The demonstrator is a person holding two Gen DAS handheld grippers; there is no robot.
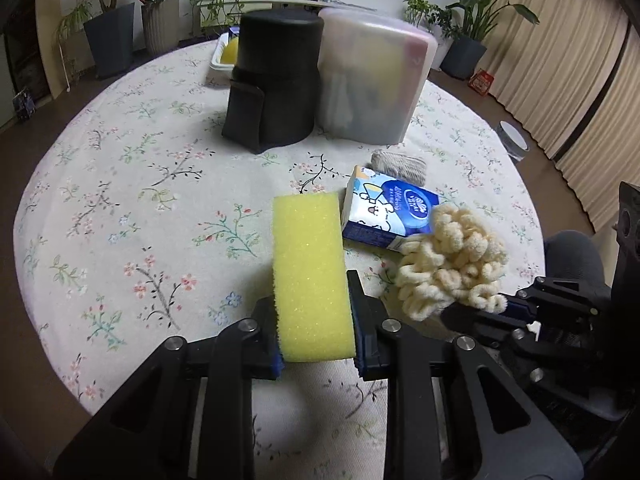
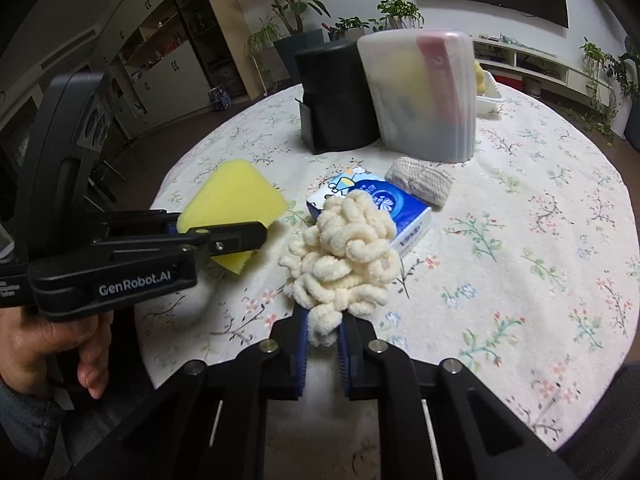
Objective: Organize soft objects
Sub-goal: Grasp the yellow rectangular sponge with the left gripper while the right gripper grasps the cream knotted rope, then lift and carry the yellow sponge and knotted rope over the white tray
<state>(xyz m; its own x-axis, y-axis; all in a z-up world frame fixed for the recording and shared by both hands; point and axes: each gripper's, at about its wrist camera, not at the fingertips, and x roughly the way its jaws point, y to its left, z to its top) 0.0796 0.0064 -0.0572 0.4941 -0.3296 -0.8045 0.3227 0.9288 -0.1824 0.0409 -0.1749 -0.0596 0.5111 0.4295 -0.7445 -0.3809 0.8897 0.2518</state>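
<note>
My left gripper [image 1: 316, 316] is shut on a yellow sponge [image 1: 308, 272] and holds it above the floral tablecloth; the sponge also shows in the right wrist view [image 2: 232, 200]. My right gripper [image 2: 323, 332] is shut on a cream chenille cloth [image 2: 344, 256], held just above the table; the cloth shows at the right of the left wrist view [image 1: 452, 264]. A blue tissue pack [image 1: 388, 212] lies on the table behind both, also in the right wrist view [image 2: 404, 216]. A beige knitted roll [image 2: 420, 180] lies beyond it.
A black cylindrical container [image 1: 276, 80] and a frosted plastic box [image 1: 372, 76] holding several items stand at the table's middle. A white tray [image 1: 220, 60] with a yellow item sits behind them. Potted plants line the wall. The round table's edge [image 1: 36, 184] curves left.
</note>
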